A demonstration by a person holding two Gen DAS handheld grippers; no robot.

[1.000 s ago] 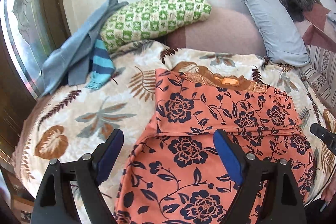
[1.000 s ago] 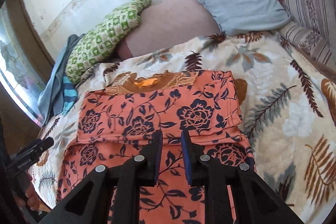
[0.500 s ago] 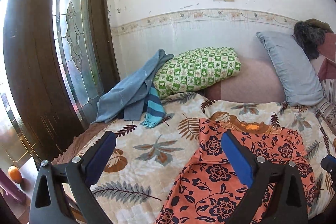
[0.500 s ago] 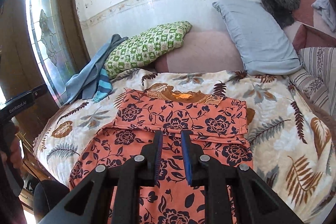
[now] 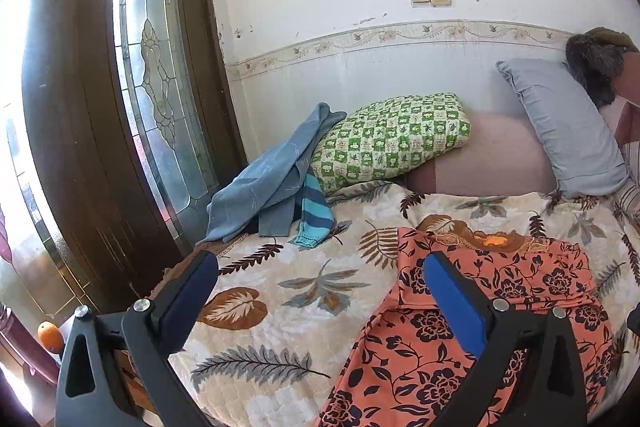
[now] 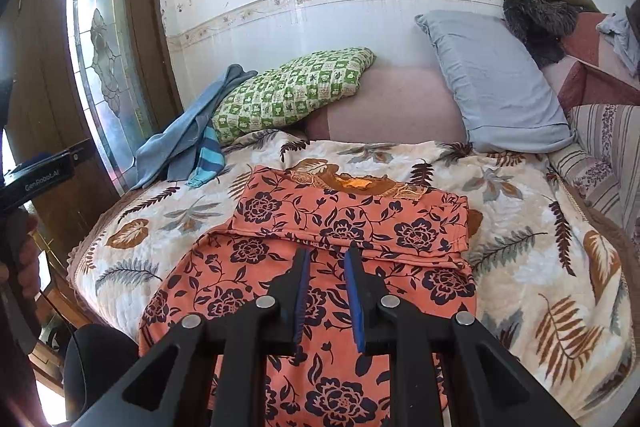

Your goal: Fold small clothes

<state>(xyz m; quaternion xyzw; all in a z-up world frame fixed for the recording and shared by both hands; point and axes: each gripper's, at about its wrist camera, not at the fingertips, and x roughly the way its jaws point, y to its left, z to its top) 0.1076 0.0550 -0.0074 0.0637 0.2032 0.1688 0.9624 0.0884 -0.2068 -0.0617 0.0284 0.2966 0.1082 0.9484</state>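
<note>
While raised above the near edge of the bed, left gripper (image 5: 316, 267) spread wide, blue pads far apart, nothing between them; one finger over the leaf-print bedspread (image 5: 280, 291), the other over the orange floral garment (image 5: 500, 307). Right gripper (image 6: 325, 257) also held above the near part of that garment (image 6: 332, 227), pointing toward the wall, jaws narrowed to a slim gap with only cloth seen through it below, gripping nothing. At the left edge of the right wrist view, a hand (image 6: 20, 247) wrapped around the black handle of the other tool.

Lying flat on the bedspread, garment with neckline toward the pillows, upper part folded into a neat rectangle atop the looser lower part trailing off the near edge. Further back and left, a blue cloth (image 5: 272, 175) with a striped sleeve (image 5: 316, 215), draped beside a green checked pillow (image 5: 392, 139). Beyond, a grey pillow (image 6: 492, 79) leaning at the wall.
</note>
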